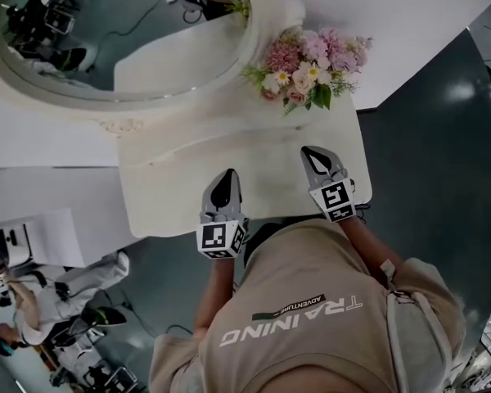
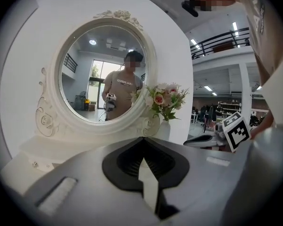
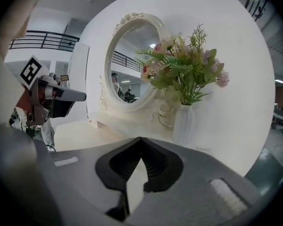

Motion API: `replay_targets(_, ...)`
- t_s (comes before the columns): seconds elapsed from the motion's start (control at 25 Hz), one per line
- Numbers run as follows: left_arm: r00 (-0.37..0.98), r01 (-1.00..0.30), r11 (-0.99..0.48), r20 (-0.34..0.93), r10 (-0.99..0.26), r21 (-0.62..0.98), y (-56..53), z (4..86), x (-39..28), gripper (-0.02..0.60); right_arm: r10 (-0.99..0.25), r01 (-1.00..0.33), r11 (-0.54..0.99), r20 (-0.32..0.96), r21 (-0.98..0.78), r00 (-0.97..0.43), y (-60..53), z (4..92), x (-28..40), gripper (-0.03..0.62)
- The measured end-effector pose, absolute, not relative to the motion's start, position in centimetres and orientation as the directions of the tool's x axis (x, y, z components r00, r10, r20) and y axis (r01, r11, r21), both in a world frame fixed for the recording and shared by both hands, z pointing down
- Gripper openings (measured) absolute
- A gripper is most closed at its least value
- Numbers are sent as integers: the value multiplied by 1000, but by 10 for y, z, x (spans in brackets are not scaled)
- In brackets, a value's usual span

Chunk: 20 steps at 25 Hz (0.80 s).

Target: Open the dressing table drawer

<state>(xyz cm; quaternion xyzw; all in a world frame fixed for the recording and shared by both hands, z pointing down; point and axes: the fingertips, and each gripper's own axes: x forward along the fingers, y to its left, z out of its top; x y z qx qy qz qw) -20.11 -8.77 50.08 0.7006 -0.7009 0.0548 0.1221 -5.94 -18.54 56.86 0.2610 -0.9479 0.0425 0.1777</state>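
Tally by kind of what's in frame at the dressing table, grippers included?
Grippers: 2 (left gripper, right gripper, both shut, empty)
Dressing table: 1
Mirror: 1
Vase: 1
Flower bouquet: 1
Total: 6

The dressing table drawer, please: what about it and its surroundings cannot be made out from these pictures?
- Drawer front and handle: head view, hidden below the tabletop edge and the person's torso.
- Same, gripper views: left gripper and right gripper bodies cover the table's front.
- Mirror: head view, cut off by the top edge.
- Vase: head view, hidden under the flowers.
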Motion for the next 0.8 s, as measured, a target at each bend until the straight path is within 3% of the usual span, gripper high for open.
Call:
replay_targets(0.72,220,-974,-189,331,-917,122,-144,536,-201,18,-577,-651,759,488,25,-654,-227,619,-73,3)
replay_targets(0.8,231,-972,-199,331,-915,127,-145,537,-204,18,-583,-661,749,505,31,-637,-229,629,-75,32)
